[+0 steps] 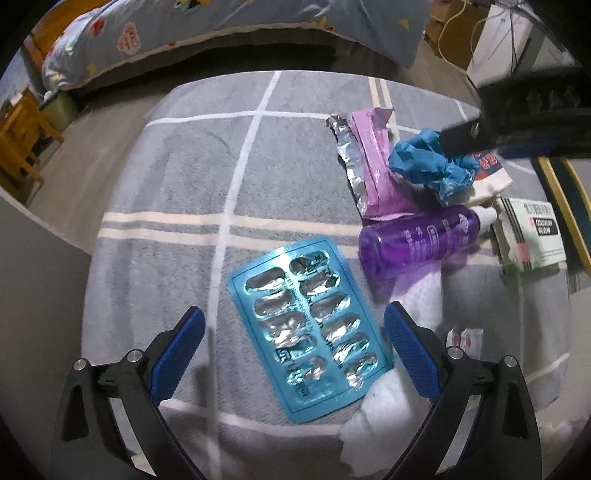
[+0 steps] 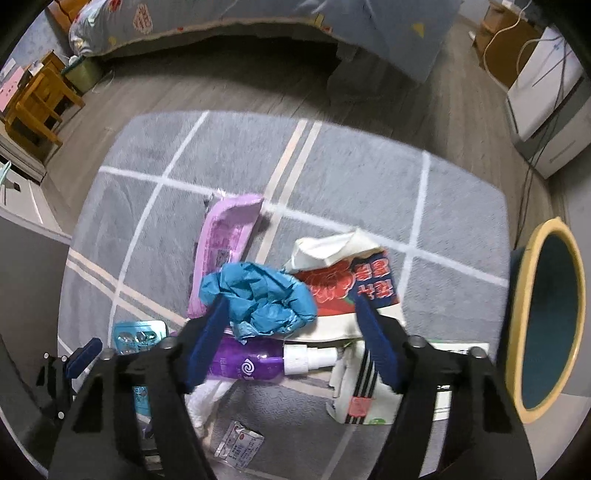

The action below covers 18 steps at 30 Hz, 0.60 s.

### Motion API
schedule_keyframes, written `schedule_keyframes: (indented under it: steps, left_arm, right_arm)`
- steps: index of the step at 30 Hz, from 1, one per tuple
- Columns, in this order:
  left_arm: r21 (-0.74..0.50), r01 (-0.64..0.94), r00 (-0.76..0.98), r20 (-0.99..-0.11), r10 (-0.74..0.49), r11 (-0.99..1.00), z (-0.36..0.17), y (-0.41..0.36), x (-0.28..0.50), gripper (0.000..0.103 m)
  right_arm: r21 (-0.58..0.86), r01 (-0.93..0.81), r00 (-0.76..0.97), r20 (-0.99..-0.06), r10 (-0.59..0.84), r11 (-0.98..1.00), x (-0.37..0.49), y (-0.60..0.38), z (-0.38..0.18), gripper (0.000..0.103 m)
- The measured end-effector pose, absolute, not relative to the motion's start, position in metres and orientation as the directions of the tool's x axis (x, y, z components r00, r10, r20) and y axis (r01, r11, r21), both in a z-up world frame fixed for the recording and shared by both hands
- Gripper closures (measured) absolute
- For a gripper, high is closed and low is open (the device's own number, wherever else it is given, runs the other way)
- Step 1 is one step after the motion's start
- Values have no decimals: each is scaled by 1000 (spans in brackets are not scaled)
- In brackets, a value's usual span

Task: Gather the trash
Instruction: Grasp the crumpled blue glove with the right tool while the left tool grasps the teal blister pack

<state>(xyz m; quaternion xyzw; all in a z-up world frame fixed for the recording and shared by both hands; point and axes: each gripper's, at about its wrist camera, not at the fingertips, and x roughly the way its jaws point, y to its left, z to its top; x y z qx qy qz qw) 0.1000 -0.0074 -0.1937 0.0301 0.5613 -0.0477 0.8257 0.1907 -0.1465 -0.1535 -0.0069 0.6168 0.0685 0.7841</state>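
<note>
A blue blister pack (image 1: 310,332) with emptied pockets lies flat on the grey rug (image 1: 166,184). My left gripper (image 1: 294,311) hovers open right over it, one finger on each side and neither touching. A crumpled blue wad (image 2: 258,295) rests on a pile made of a pink wrapper (image 2: 225,236), a red and blue carton (image 2: 347,280) and a purple spray bottle (image 2: 247,363). My right gripper (image 2: 291,302) straddles the wad. Its left pad (image 2: 218,317) is against the wad, while the right one stands apart over the carton.
A bin with a yellow rim (image 2: 546,321) stands at the rug's right edge. A striped white box (image 2: 362,384), a white tissue (image 1: 380,417) and a small packet (image 2: 240,443) lie near the pile. A bed (image 1: 221,26) and a wooden stool (image 2: 37,103) stand beyond the rug.
</note>
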Motion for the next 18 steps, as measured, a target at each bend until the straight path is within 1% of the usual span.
schedule_keyframes:
  steps: [2,6,7,8,10,12,13,16,17,18]
  left_arm:
    - [-14,111,361,-931,-53,994,-196,-7,102,7]
    - [-1,127,338,-940,-45,992,-204,-10,105,7]
    - [6,132,334,-942,-39,991,-206,-11,106,7]
    - [12,138,332,-943,-35,990,-209,-11,107,7]
    - [31,148,336,-942,-21,989,-211,-11,108,8]
    - [28,152,339,-940,-26,988,-211,-11,109,11]
    - [24,157,342,-939,-31,987,-210,-11,109,18]
    - [18,156,346,-938,-37,988,-208,-8,110,27]
    - [19,157,346,-938,-37,987,-205,-10,110,30]
    - [18,160,345,-938,-39,987,-205,-9,109,31]
  right_arm:
    - [70,-133,210,-973,97,989,192,-143,-160,44]
    - [55,-171,186,-979,87,984,195,-135,-169,44]
    - [50,-181,182,-980,83,982,195,-133,-170,49]
    - [47,-193,176,-981,82,980,195,-131,-171,58]
    - [31,-211,169,-983,68,977,195,-127,-173,68]
    - [23,-223,172,-983,63,974,194,-124,-173,70]
    - [20,-227,176,-983,61,974,194,-122,-172,71]
    - [24,-228,195,-978,70,973,193,-121,-166,72]
    - [26,-228,200,-977,73,973,192,-122,-164,82]
    - [34,-228,204,-976,82,973,192,-122,-161,86]
